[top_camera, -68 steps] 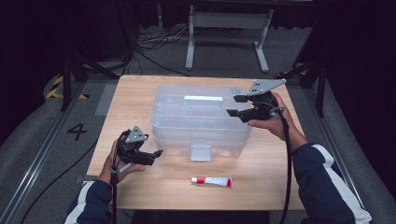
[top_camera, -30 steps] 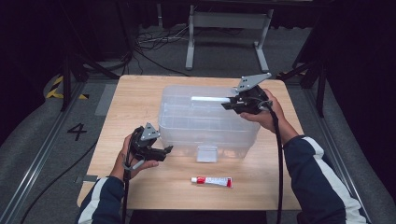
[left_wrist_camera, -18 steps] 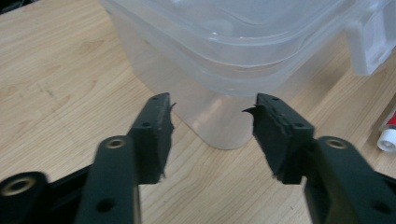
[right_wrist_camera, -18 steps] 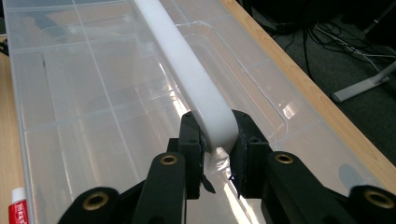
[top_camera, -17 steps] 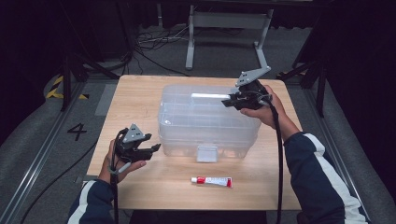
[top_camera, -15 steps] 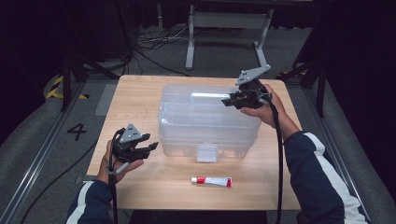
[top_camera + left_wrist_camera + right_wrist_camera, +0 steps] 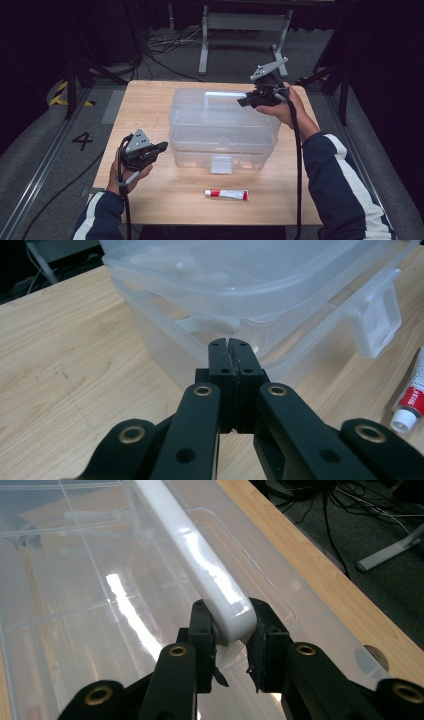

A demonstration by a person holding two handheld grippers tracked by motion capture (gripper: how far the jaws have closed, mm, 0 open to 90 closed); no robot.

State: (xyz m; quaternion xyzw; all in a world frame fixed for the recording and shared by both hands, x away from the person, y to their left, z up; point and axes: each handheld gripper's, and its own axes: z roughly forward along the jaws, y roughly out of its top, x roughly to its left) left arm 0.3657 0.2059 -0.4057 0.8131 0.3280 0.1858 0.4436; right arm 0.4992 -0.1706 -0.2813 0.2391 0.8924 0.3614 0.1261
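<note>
- Your right gripper (image 7: pixel 231 645) is clamped on the white handle (image 7: pixel 192 555) of the clear storage box (image 7: pixel 222 130), mid-table.
- Your left gripper (image 7: pixel 231 360), jaws just closed on nothing, sits near-left of it.
- Lifting looks underway; next, raise it level.

A small white tube (image 7: pixel 226 194) with a red band lies flat on the wooden table (image 7: pixel 150 100), near its front edge. Beyond the table a grey metal stand (image 7: pixel 245 22) sits on the carpet among loose black cables (image 7: pixel 165 45). A "4" (image 7: pixel 82 140) and yellow-black tape (image 7: pixel 62 94) mark the floor at left.
</note>
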